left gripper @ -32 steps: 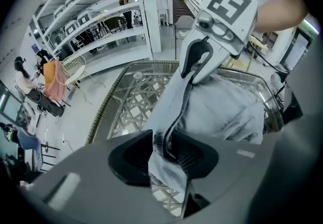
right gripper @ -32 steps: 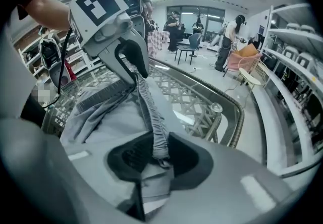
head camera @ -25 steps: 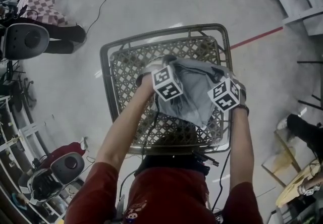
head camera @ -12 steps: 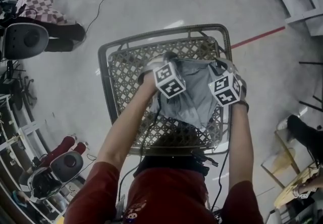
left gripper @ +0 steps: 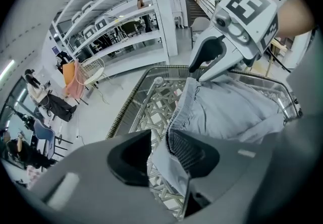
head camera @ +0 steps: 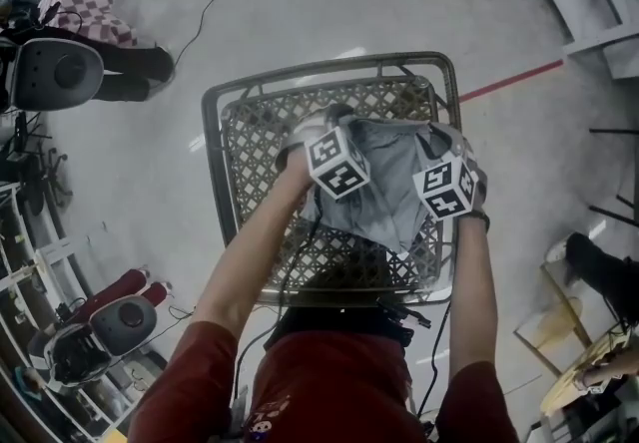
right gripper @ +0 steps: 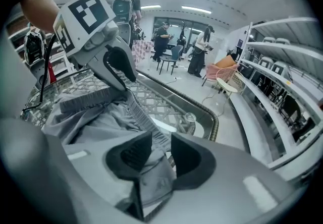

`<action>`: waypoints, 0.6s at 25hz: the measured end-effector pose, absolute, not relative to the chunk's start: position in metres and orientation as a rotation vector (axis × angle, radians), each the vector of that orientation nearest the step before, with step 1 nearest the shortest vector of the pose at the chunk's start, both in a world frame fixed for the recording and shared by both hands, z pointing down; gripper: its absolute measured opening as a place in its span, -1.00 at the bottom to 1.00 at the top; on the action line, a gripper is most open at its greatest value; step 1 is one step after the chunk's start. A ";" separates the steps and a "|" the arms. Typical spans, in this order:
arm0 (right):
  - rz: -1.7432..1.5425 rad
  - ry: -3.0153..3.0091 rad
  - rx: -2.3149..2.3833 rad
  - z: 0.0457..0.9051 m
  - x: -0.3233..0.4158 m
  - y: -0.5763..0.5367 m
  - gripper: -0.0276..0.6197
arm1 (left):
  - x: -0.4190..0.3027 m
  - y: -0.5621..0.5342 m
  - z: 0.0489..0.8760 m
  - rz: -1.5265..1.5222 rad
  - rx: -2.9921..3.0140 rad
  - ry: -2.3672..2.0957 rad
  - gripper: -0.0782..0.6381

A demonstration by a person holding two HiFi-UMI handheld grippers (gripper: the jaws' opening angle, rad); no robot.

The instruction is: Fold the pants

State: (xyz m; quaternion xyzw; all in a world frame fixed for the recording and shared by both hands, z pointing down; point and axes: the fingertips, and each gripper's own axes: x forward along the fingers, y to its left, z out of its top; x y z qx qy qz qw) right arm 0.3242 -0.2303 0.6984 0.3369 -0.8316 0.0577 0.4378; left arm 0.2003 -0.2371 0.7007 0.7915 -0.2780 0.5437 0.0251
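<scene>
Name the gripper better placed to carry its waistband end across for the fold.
Right, probably. The right gripper pinches the pants at the rim of the table, so swinging toward the left gripper, nearer the middle, keeps the cloth supported.

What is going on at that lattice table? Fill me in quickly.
A person stands over a lattice-topped table with a gripper in each hand. The left gripper and the right gripper each clamp the elastic waistband edge of the grey pants, holding it stretched between them. The rest of the cloth sags in a bunch toward the table top. No neat fold shows yet.
</scene>
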 end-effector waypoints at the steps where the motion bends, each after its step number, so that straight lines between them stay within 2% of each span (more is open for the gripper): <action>1: 0.145 -2.071 0.843 0.696 0.323 -0.226 -0.54 | 0.200 -0.235 0.697 1.673 2.455 -0.870 -0.37; 8: 0.140 -2.105 0.855 0.669 0.299 -0.186 -0.54 | 0.192 -0.217 0.645 1.489 2.525 -1.052 -0.38; 15: 0.145 -2.140 0.889 0.647 0.274 -0.144 -0.54 | 0.169 -0.185 0.598 1.087 2.530 -1.376 -0.39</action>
